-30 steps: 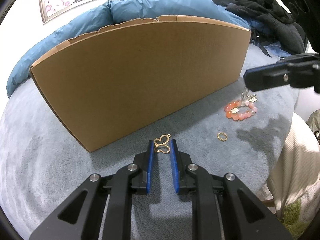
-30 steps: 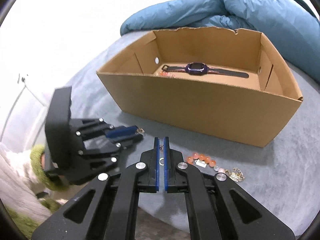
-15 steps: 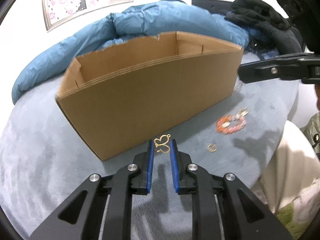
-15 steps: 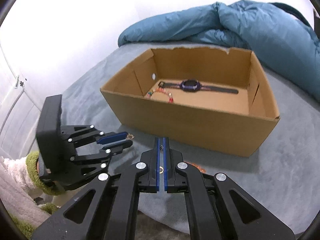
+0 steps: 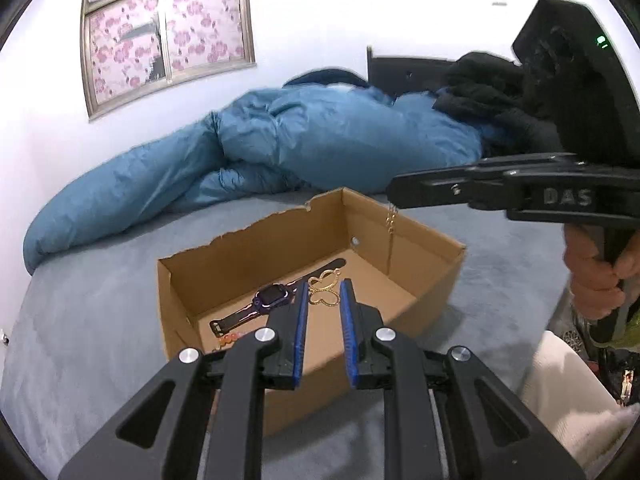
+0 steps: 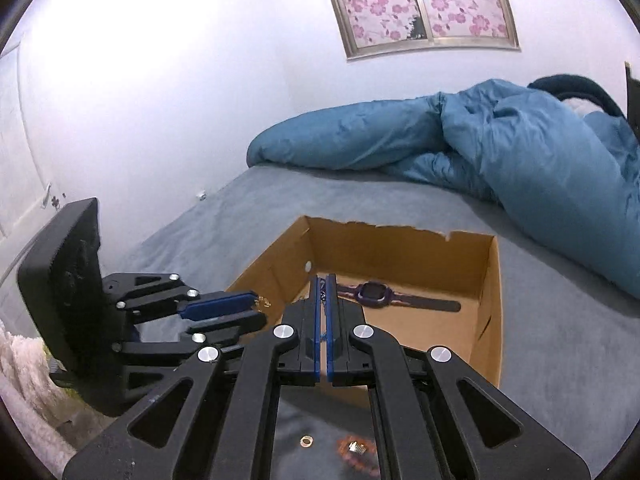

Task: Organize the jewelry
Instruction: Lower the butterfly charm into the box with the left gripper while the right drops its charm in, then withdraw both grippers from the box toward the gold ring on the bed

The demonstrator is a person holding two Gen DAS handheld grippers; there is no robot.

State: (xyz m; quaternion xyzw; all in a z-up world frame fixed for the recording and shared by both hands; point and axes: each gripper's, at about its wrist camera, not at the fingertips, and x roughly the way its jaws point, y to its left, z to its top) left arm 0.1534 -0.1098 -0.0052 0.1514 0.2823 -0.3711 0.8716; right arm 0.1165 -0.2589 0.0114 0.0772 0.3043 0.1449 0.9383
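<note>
My left gripper (image 5: 324, 292) is shut on a gold butterfly pendant (image 5: 325, 286) and holds it over the open cardboard box (image 5: 424, 272). My right gripper (image 6: 323, 286) is shut on a thin gold chain (image 5: 391, 220) that hangs from its tips over the box's far right part. In the box lie a purple watch (image 5: 272, 296) and a beaded bracelet (image 5: 230, 338); the watch also shows in the right wrist view (image 6: 374, 292). A small gold ring (image 6: 306, 441) and an orange bead bracelet (image 6: 356, 450) lie on the grey bedspread in front of the box.
A blue duvet (image 5: 280, 152) lies bunched behind the box. Black clothes (image 5: 492, 92) sit at the back right. A white fluffy cloth (image 5: 568, 400) is at the bed's right edge. The grey bedspread (image 5: 80, 320) stretches left of the box.
Both grippers have risen and moved forward over the box, each carrying its piece. The box interior has come into view from above.
</note>
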